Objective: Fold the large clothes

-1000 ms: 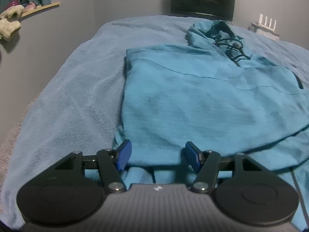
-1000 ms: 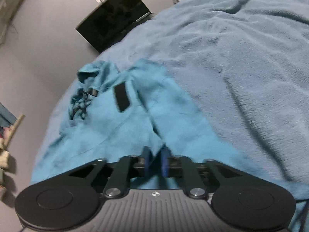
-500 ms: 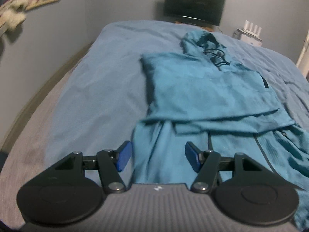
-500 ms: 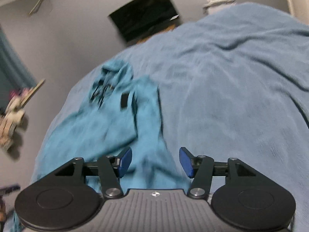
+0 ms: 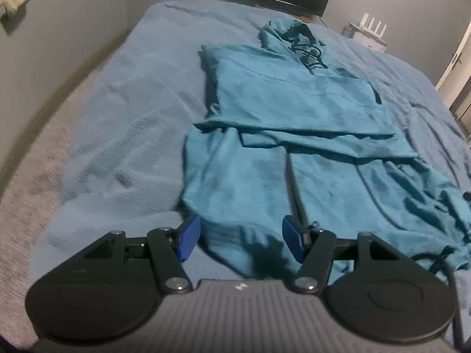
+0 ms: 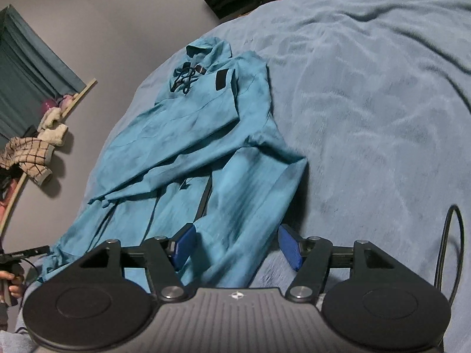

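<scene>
Teal hooded fleece robe [image 5: 297, 111] is lying beneath us as we are holding left gripper [image 5: 240, 239] and right gripper [image 6: 235, 245] wide, gripping nothing.

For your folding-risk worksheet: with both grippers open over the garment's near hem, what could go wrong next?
1. The sleeves folded across the teal hoodie lie loose; lifting the hem could slide them apart.
2. The hoodie's drawstrings lie loose and might snag.
3. The left gripper might pinch the blue blanket along with the hem.
</scene>
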Demonstrator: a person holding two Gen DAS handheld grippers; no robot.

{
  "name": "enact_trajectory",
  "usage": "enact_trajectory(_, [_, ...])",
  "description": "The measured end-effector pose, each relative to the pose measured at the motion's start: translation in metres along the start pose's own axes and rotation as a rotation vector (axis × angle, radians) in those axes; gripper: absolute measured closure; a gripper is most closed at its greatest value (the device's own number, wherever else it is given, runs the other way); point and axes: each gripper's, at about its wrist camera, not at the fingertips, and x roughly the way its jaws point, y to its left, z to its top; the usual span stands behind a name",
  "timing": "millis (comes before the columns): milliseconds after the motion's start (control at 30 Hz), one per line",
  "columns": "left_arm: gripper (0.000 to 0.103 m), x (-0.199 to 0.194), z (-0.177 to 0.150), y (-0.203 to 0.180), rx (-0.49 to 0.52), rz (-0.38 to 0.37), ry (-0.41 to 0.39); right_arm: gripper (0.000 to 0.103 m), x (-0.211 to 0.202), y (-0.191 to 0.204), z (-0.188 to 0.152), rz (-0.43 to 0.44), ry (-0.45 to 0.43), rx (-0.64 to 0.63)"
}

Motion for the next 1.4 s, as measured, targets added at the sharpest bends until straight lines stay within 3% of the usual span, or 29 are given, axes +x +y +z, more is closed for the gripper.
enact_trajectory(133, [0.043, 0.014, 0.004, -0.001, -0.033, 0.006, 0.032, 0.037, -0.006, 0.002, -0.007, 0.013, 0.008, -0.003])
enact_trajectory(300, [0.043, 0.034, 0.011, 0.019, -0.175, 0.012, 0.108, 0.036, -0.016, 0.001, -0.013, 0.035, 0.013, 0.010])
enact_trajectory(400, [0.043, 0.038, 0.012, 0.017, -0.155, 0.014, 0.139, 0.037, -0.019, -0.001, -0.016, 0.070, 0.017, 0.026])
enact_trajectory(500, [0.070, 0.041, 0.010, 0.010, -0.091, 0.003, 0.173, 0.037, -0.019, 0.002, -0.022, 0.084, 0.029, 0.011])
enact_trajectory(567, [0.082, 0.041, 0.006, 0.007, -0.066, 0.010, 0.166, 0.042, -0.017, 0.002, -0.025, 0.089, 0.030, 0.002])
enact_trajectory(633, [0.096, 0.037, 0.005, 0.004, -0.050, -0.010, 0.142, 0.054, -0.018, 0.003, -0.029, 0.094, 0.019, -0.018])
enact_trajectory(733, [0.101, 0.028, 0.003, -0.006, 0.010, -0.021, 0.079, 0.086, -0.024, 0.004, -0.028, 0.153, -0.015, -0.032])
enact_trajectory(1100, [0.102, -0.023, 0.037, -0.003, -0.045, -0.161, -0.217, 0.091, -0.036, 0.017, 0.009, 0.270, -0.221, 0.000])
enact_trajectory(1400, [0.102, -0.018, 0.062, 0.011, -0.192, -0.263, -0.315, 0.091, -0.020, 0.013, 0.033, 0.384, -0.348, 0.131])
